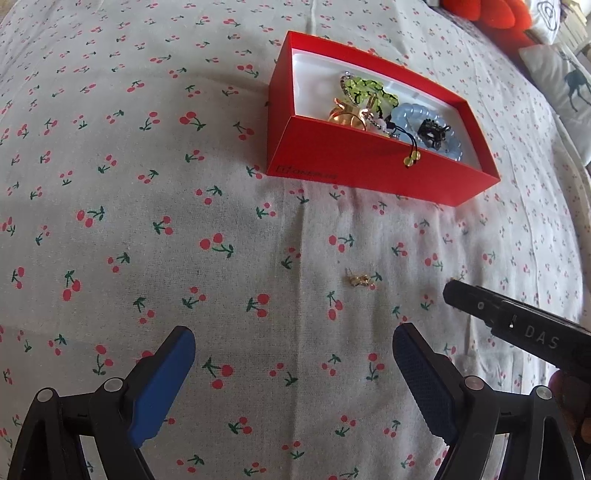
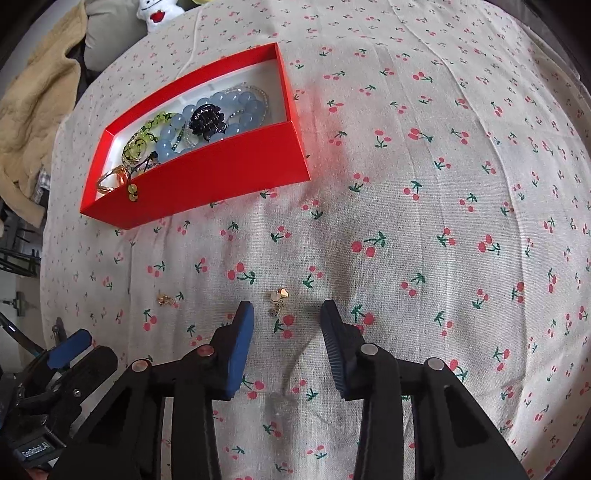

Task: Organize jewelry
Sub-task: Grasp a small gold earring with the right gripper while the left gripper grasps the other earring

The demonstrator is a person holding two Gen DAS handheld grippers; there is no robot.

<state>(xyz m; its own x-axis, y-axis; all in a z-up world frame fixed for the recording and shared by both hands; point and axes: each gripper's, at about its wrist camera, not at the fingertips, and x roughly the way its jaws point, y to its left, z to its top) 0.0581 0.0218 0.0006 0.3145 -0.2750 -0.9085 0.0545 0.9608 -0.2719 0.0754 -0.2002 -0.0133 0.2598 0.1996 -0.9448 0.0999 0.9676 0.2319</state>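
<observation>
A red box [image 1: 369,173] [image 2: 221,173] on the cherry-print cloth [image 2: 406,184] holds blue beads [image 2: 221,107], a black hair claw [image 2: 207,120], green pieces [image 1: 364,90] and a gold ring [image 1: 345,120]. A small gold earring [image 2: 279,299] lies on the cloth just past the tips of my right gripper [image 2: 287,305], in line with the gap. The jaws stand apart and do not touch it. A second gold earring [image 1: 360,280] [image 2: 166,298] lies to its left, ahead of my left gripper [image 1: 293,332], which is wide open with only cloth between its fingers.
In the left wrist view the right gripper's black body [image 1: 517,325] reaches in from the right. A yellow towel [image 2: 33,122] and a white plush toy [image 2: 155,11] lie beyond the box. Red plush [image 1: 491,14] and a deer-print pillow [image 1: 569,81] sit at the far edge.
</observation>
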